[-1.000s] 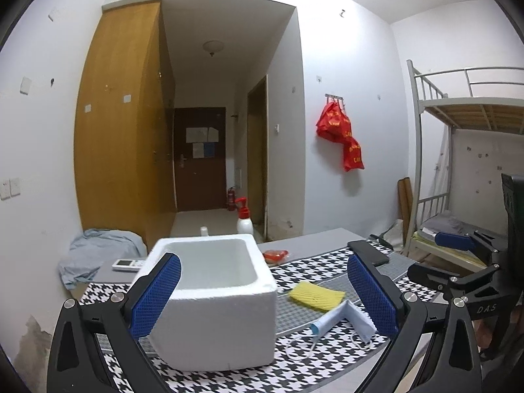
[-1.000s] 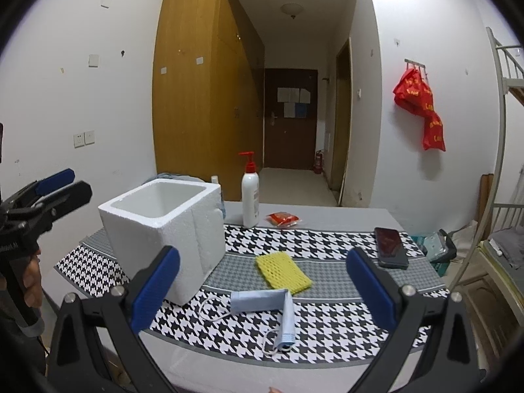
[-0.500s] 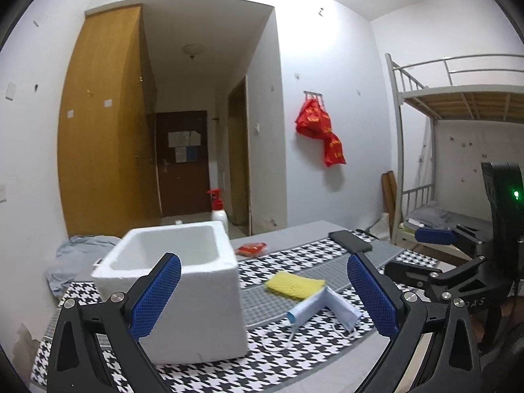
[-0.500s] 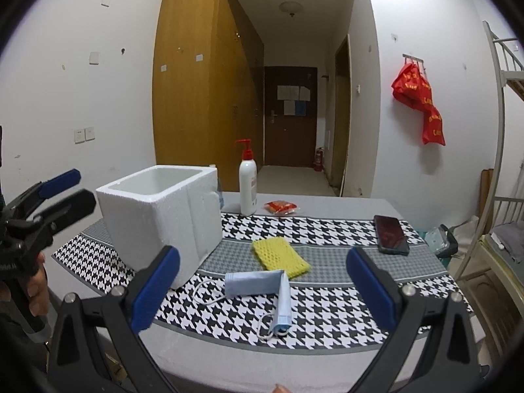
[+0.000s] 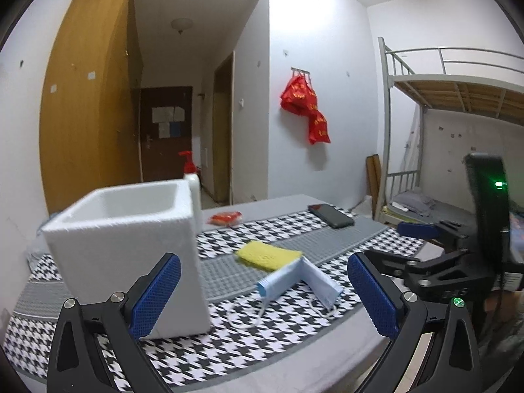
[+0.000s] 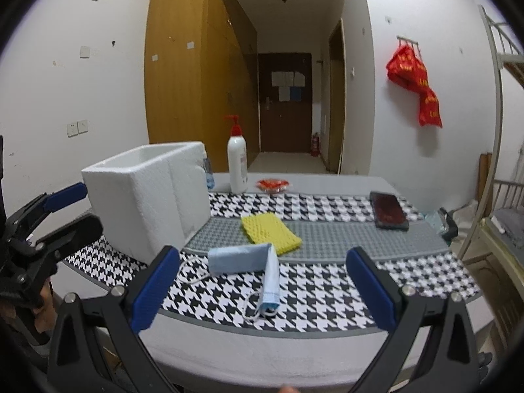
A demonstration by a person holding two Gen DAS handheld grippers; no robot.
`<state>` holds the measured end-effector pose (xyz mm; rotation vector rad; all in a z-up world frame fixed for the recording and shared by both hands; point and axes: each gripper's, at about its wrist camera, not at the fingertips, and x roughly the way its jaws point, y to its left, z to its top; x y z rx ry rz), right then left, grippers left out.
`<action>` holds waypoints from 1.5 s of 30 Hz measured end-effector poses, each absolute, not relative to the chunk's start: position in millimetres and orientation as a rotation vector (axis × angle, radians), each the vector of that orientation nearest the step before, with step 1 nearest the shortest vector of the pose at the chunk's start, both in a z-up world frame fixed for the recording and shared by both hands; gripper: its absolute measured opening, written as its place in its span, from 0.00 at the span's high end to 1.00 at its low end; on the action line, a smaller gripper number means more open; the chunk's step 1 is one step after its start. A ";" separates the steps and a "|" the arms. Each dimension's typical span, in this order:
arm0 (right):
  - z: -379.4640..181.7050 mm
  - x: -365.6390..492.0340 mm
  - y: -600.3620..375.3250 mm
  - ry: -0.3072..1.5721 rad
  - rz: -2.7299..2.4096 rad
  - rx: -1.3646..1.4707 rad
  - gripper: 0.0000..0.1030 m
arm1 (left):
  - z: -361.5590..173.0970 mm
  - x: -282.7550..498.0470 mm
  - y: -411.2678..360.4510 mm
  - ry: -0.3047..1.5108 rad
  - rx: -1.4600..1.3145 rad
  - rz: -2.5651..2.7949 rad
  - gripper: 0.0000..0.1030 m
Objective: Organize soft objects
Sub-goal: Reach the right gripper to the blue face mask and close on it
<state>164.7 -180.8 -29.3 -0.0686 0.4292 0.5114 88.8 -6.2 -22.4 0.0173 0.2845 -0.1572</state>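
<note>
Both grippers hang short of the table's near edge with jaws spread wide and empty, the right gripper [image 6: 262, 286] lined up with the folded face mask [image 6: 249, 262], likely the first pick. The yellow sponge [image 6: 270, 232] lies touching it, beside the open foam box [image 6: 147, 196]; the left gripper [image 5: 262, 294] faces the box.

Ahead of the right gripper [image 6: 262, 286] lies a face mask [image 6: 249, 262], a sponge [image 6: 270, 232] behind it, a foam box [image 6: 147, 196] to their left.
</note>
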 end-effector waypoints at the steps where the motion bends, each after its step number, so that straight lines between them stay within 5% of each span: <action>1: -31.7 167.5 -181.3 0.437 0.508 -0.068 0.01 | -24.9 90.8 -8.3 0.292 0.022 -0.156 0.01; 25: -79.7 221.5 -177.1 0.595 0.538 -0.085 0.05 | -65.1 136.1 -25.6 0.459 0.034 -0.206 0.01; 45: -103.2 250.1 -154.7 0.728 0.584 -0.120 0.54 | -66.3 149.3 -27.9 0.477 0.031 -0.204 0.01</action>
